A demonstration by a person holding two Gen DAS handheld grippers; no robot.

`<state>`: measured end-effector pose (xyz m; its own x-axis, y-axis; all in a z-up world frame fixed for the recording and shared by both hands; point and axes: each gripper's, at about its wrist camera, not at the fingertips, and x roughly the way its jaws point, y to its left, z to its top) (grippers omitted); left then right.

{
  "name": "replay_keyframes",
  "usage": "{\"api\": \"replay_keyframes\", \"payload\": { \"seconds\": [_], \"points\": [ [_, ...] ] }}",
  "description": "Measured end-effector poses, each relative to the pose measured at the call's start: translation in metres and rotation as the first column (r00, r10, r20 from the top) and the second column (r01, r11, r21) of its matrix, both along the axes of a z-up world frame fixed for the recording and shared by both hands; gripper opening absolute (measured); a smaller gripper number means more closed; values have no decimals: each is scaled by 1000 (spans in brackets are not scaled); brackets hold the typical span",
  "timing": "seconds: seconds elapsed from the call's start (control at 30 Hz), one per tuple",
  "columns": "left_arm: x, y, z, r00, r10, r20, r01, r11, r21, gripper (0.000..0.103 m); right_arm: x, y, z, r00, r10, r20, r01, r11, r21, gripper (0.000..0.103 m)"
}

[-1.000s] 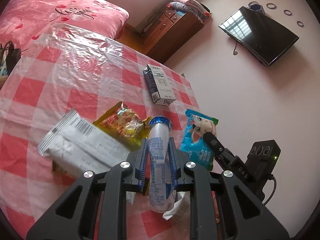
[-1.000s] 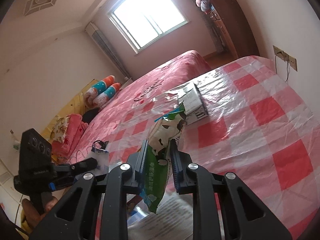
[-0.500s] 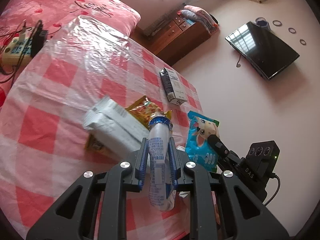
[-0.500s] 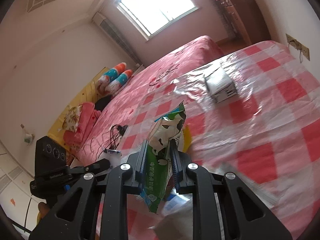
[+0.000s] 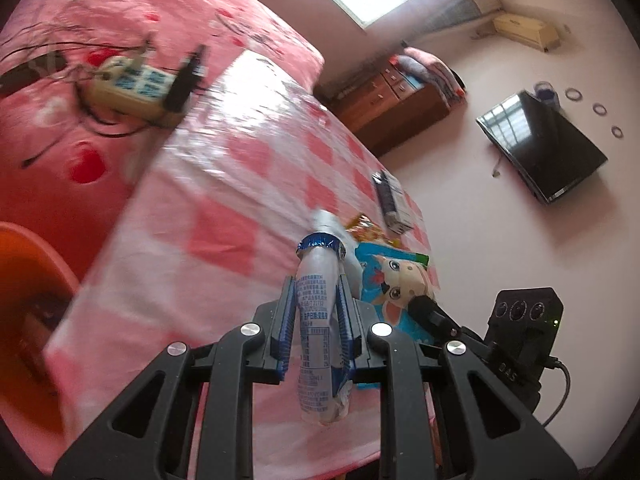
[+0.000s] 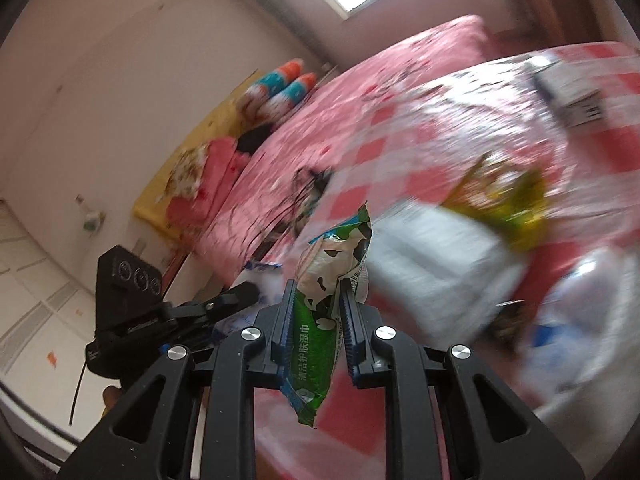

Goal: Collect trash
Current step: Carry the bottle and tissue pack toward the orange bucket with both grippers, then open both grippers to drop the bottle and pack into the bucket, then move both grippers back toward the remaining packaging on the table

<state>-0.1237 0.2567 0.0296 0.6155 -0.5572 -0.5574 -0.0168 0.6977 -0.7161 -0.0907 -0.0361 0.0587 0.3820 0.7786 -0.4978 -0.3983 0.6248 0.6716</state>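
Two pieces are carried: left gripper [image 5: 316, 320] jaws clamp the bottle [image 5: 318, 312], right gripper [image 6: 318, 316] jaws pinch the green wrapper [image 6: 324, 300]. Keep both grips firm until over the orange bin [image 5: 24, 280].

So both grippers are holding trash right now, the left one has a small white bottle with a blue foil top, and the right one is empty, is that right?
Not quite. The left gripper does hold the white bottle with the blue foil top, but the right gripper is not empty: the right wrist view shows its fingers shut on a green wet-wipe packet.
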Motion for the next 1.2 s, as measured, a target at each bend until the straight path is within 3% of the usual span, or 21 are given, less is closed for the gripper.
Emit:
{"api": "replay_keyframes", "payload": {
  "seconds": [0.2, 0.47, 0.57, 0.63, 0.7, 0.73, 0.77, 0.9, 1.03, 1.2],
  "points": [
    [-35, 57, -11, 993, 113, -31, -112, 994, 12, 22, -14, 71, -3, 987, 155, -28, -155, 988, -3, 22],
    [-78, 121, -30, 961, 266, -74, -264, 964, 43, 22, -29, 160, -6, 944, 326, -44, -327, 945, -25, 22],
    [-89, 139, -37, 945, 319, -79, -312, 946, 88, 22, -35, 188, -10, 926, 374, -47, -376, 925, -54, 24],
    [-94, 148, -43, 934, 348, -77, -336, 932, 139, 27, -36, 201, -18, 920, 385, -73, -390, 919, -59, 27],
    [-99, 156, -49, 915, 397, -76, -376, 904, 203, 61, -36, 204, -23, 921, 378, -98, -384, 922, -54, 49],
    [-104, 160, -51, 899, 433, -69, -406, 880, 246, 65, -36, 200, -24, 924, 370, -100, -376, 925, -48, 66],
    [-106, 162, -52, 890, 451, -62, -419, 865, 275, 70, -36, 196, -23, 926, 365, -94, -370, 928, -42, 69],
    [-112, 161, -55, 881, 472, -30, -430, 828, 360, 80, -42, 170, -12, 952, 305, -24, -306, 947, -96, 80],
    [-113, 151, -47, 887, 460, 43, -442, 817, 371, 84, -50, 147, -2, 965, 252, 65, -240, 959, -150, 83],
    [-112, 136, -34, 894, 435, 111, -444, 820, 361, 85, -66, 123, 8, 958, 211, 194, -175, 967, -187, 88]
  ]
}}
